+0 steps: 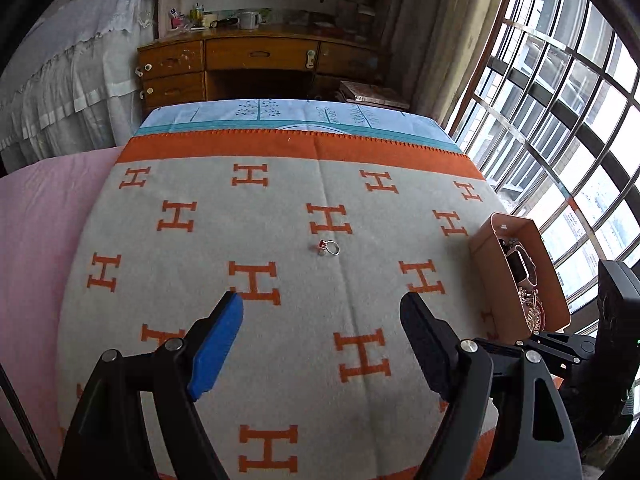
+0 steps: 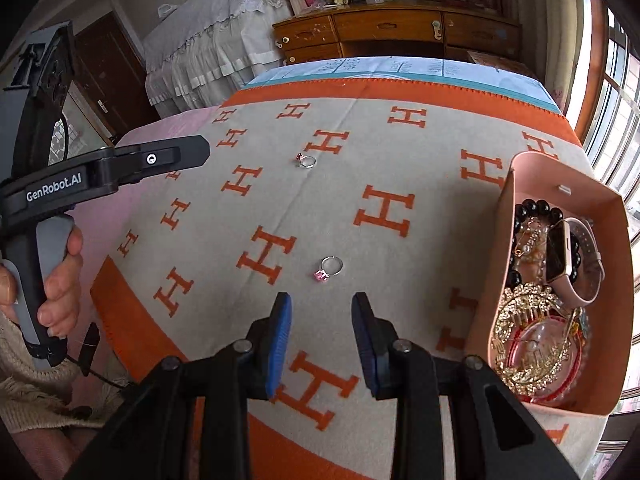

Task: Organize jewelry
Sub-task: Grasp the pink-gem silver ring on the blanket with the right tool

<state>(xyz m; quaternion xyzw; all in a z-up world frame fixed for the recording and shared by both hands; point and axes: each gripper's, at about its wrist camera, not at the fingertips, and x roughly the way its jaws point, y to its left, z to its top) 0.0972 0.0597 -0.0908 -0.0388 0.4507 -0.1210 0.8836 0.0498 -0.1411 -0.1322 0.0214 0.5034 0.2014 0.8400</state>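
Rings, two of them, left loose on the H-patterned blanket [image 2: 400, 152]. Tiny, light, rigid metal bands, probably slick and apt to skid or flip under a careless pinch; soft weave beneath likely to give a little and let a band sink in. Best taken across the band itself, pads closing on opposite sides of the hoop, not on the stone.

Pink-stone ring [image 2: 329, 269] just ahead of the right gripper [image 2: 322, 308], nearly centred on the gap between its jaws, stone end nearer, band beyond. Jaws parted moderately, holding nothing, blue pads [image 2: 280, 340] facing each other across bare blanket. Short forward and downward reach seemingly enough to straddle the hoop.

Red-stone ring [image 1: 329, 247] well ahead of the left gripper [image 1: 322, 308], again about on the centre line of its jaws, stone to the left, band to the right. Jaws spread wide, nothing between them.

Pink box [image 2: 520, 184] to the right of both pairs of jaws, already carrying a watch [image 2: 576, 264], black beads [image 2: 536, 208] and gold pieces [image 2: 528, 344]; apparently the place for both rings. Lightness a risk: easy to drop on the way over the rim.
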